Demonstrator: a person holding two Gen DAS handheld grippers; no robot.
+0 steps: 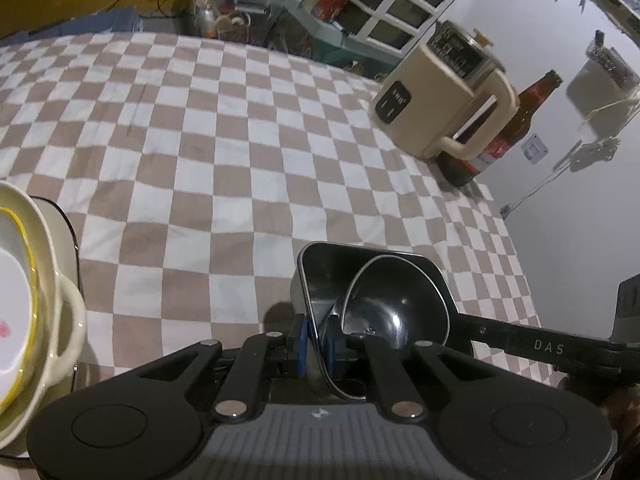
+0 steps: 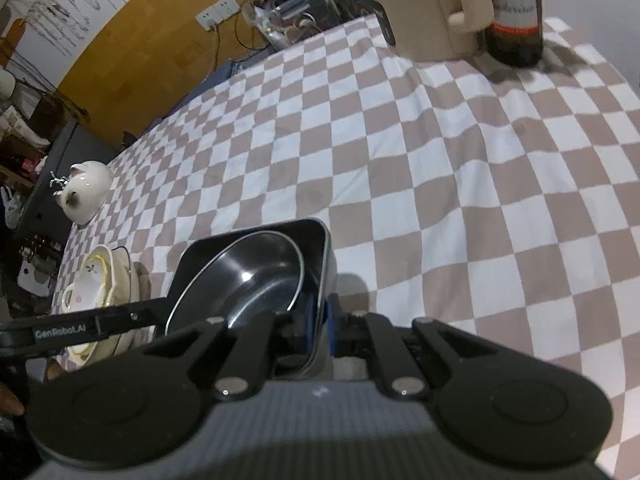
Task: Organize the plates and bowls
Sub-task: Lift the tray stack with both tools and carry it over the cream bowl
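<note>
A checkered brown-and-white tablecloth (image 1: 240, 140) covers the table, with a beige kettle (image 1: 448, 100) and a brown bottle (image 1: 516, 128) standing together at its far edge.

Taking the black square dish (image 1: 320, 276) as landmark: it sits just ahead of both cameras, held up over the cloth, and a round black bowl (image 1: 396, 308) lies tilted inside it, leaning toward one wall. The left gripper (image 1: 318, 340) is clamped on the dish's near wall, 1 blue pad on each side of the rim. The right gripper (image 2: 318, 320) pinches the opposite wall in the same way, blue pads (image 2: 310, 320) pressed to it. So the 2 grippers face each other across the dish, and each shows as a black arm in the other's view.

Off the dish's left-gripper side, well apart, stands a stack of cream dishes (image 2: 100, 284) with yellow-trimmed rims, resting on the cloth. The left gripper is the nearer to it.

Both black pieces are glossy and smooth, with thin hard rims; I judge them slippery, and the loose bowl could slide if the dish tips. The next move likely carries the pair toward the cream stack, kept level.
</note>
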